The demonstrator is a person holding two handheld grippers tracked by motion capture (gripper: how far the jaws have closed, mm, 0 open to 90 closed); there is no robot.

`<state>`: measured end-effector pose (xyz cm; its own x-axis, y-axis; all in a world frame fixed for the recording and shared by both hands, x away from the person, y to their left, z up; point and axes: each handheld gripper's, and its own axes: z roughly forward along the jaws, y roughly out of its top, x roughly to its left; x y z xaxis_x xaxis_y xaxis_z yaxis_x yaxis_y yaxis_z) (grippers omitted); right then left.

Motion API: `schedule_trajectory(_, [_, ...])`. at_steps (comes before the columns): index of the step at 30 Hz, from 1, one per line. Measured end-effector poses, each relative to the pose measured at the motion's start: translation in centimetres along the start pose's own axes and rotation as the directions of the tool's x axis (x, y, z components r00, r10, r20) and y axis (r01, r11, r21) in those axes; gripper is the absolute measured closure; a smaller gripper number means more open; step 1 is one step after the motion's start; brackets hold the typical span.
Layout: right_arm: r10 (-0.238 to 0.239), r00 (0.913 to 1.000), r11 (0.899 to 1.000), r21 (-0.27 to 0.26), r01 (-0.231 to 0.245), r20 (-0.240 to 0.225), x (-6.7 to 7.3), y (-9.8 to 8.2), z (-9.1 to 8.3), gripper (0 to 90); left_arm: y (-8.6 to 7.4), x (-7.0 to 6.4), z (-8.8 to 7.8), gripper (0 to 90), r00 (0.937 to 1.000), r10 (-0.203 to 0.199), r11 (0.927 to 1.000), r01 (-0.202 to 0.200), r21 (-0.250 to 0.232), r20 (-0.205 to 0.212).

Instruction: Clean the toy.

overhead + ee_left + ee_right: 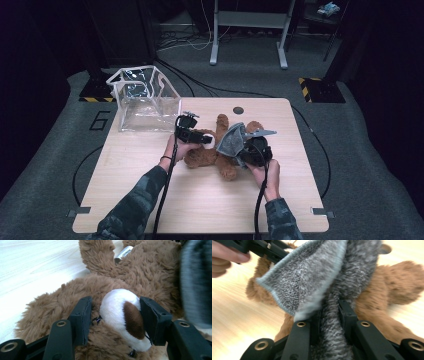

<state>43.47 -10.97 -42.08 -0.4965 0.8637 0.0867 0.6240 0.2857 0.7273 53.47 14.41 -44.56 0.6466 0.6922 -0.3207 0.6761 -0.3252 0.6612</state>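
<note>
Your left gripper (115, 312) had its jaws clamped on the teddy bear's (212, 147) white snout (120, 315), pinning the head to the table (150, 200), a hold that looked meant to steady the toy. Your right gripper (329, 322) was pinched tight on a fold of grey knitted cloth (312, 282), lifted above the bear's belly, apparently to dress or cover it. The bear lay on its back mid-table between your hands. The clear plastic bag (145, 100) stood well apart at the far left corner.
</note>
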Motion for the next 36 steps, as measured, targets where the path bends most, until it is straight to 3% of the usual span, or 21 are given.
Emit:
schedule_trajectory(2, [-0.006,0.9994,1.0,0.01,0.006,0.033,0.0,-0.2,0.6,75.2,0.0,0.1,0.0,44.9,1.0,-0.007,1.0,0.007,-0.001,0.007])
schedule_trajectory(4, [0.01,0.9988,1.0,0.014,-0.01,0.047,-0.2,-0.5,0.3,75.1,0.0,0.1,0.0,45.0,1.0,-0.005,1.0,0.005,0.0,0.007])
schedule_trajectory(7, [0.012,0.9942,1.0,0.026,-0.014,0.107,-1.1,-1.0,-0.7,75.4,0.0,0.2,0.0,44.9,0.9999,0.0,1.0,0.0,-0.001,0.012])
schedule_trajectory(11, [0.041,0.9783,0.998,0.046,-0.052,0.203,-2.6,-2.1,-2.6,75.9,-0.1,0.2,0.0,44.9,0.9999,-0.001,1.0,0.002,-0.006,0.015])
schedule_trajectory(15, [0.05,0.9662,0.998,-0.038,-0.042,0.253,-3.2,-2.6,-4.9,76.3,-0.4,0.1,0.0,44.7,0.9999,0.006,0.9992,-0.005,-0.04,0.008])
schedule_trajectory(21, [0.032,0.9652,0.999,-0.044,-0.021,0.259,-3.1,-1.9,-4.5,76.1,-0.5,0.1,0.0,44.7,0.9999,0.012,0.9986,-0.012,-0.051,-0.001])
schedule_trajectory(25, [-0.014,0.974,0.999,-0.036,0.022,0.226,-2.1,-0.5,-2.4,75.7,-0.5,0.2,0.2,44.7,1.0,0.0,0.9982,0.0,-0.06,-0.002])
schedule_trajectory(28, [-0.053,0.9696,0.996,-0.056,0.068,0.239,-1.3,0.6,-1.0,76.3,-0.5,0.3,0.2,44.7,1.0,-0.003,0.9978,0.003,-0.066,0.001])
schedule_trajectory(32, [-0.063,0.97,0.998,0.019,0.061,0.235,-1.0,1.5,0.8,77.1,-0.5,0.4,0.0,44.0,0.9998,0.018,0.997,-0.017,-0.076,0.013])
schedule_trajectory(35, [-0.067,0.9687,0.998,0.021,0.064,0.239,-0.9,1.6,0.7,76.9,-0.4,0.1,-0.1,43.7,0.9992,0.039,0.9963,-0.039,-0.076,-0.002])
schedule_trajectory(36, [-0.074,0.9674,0.997,-0.003,0.077,0.242,-0.6,1.9,0.1,76.9,-0.4,0.0,-0.1,43.7,0.9992,0.039,0.9965,-0.04,-0.074,-0.006])
